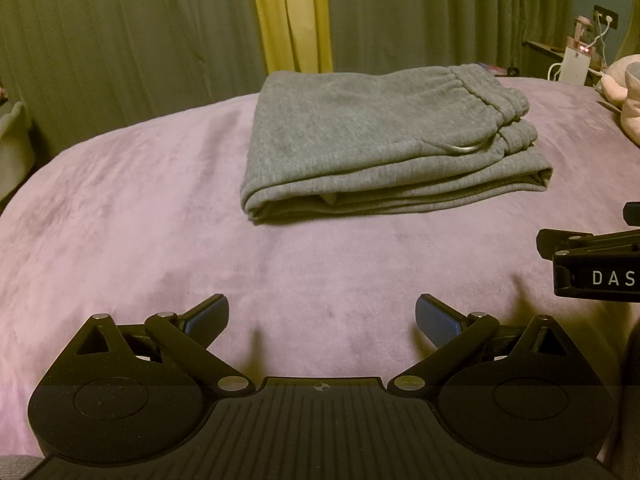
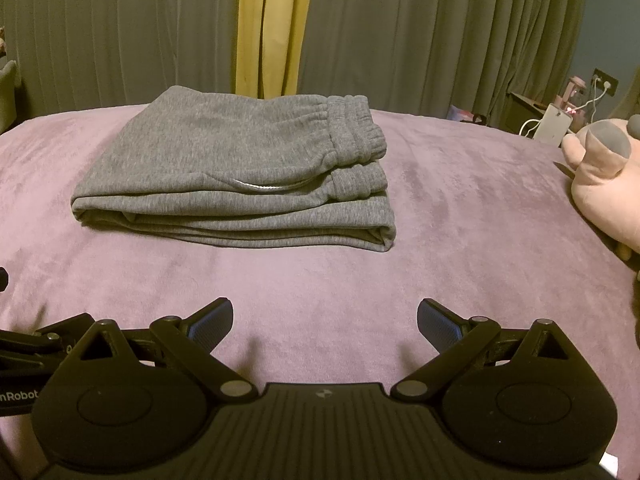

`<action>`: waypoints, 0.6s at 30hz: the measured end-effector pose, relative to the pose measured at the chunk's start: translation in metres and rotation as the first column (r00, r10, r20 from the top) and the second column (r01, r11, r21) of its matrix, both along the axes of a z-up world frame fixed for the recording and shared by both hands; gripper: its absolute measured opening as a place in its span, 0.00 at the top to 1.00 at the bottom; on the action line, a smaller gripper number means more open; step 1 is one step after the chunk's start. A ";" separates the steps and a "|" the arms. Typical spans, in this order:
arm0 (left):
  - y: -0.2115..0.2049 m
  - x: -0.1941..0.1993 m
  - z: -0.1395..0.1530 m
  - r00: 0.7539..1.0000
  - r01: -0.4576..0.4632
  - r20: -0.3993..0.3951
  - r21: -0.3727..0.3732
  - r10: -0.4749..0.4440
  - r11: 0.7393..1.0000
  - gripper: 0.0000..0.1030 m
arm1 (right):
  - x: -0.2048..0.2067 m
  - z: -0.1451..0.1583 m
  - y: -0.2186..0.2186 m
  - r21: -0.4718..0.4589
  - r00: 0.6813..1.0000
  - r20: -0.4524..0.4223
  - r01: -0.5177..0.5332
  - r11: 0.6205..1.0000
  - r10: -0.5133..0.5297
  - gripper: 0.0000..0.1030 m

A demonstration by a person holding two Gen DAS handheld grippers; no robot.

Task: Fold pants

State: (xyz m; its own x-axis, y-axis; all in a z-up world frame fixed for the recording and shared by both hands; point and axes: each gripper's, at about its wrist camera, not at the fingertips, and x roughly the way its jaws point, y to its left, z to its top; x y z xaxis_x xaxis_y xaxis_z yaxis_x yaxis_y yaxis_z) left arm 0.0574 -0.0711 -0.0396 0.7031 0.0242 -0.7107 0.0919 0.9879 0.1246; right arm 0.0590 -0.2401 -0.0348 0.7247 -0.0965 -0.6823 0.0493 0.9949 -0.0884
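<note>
Though folded, pants (image 1: 384,136) amid bare blanket (image 1: 140,216) margins.

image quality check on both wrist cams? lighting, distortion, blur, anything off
Left wrist view: dim, warm yellow-green cast; fisheye bows the purple blanket into a dome; dark vignette in the corners; gray pants sharp; left gripper open, faint finger shadows beneath. Right wrist view: same cast and bowing; pants crisp; right gripper open; pink plush toy slightly soft at the edge.

Two low wrist views, side by side — both facing the pants (image 1: 384,136).
</note>
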 end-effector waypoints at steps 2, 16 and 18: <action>0.000 0.000 0.000 1.000 0.000 -0.001 -0.001 0.000 1.000 0.01 | 0.000 0.000 0.000 0.000 1.000 0.001 0.000 1.000 0.000 0.04; 0.000 0.000 0.000 1.000 0.000 -0.001 -0.001 0.000 1.000 0.01 | 0.000 0.000 0.000 -0.006 1.000 -0.002 -0.002 1.000 0.002 0.04; 0.000 0.000 0.000 1.000 0.000 -0.002 -0.001 0.000 1.000 0.01 | 0.000 -0.001 0.000 -0.006 1.000 -0.003 -0.002 1.000 0.002 0.04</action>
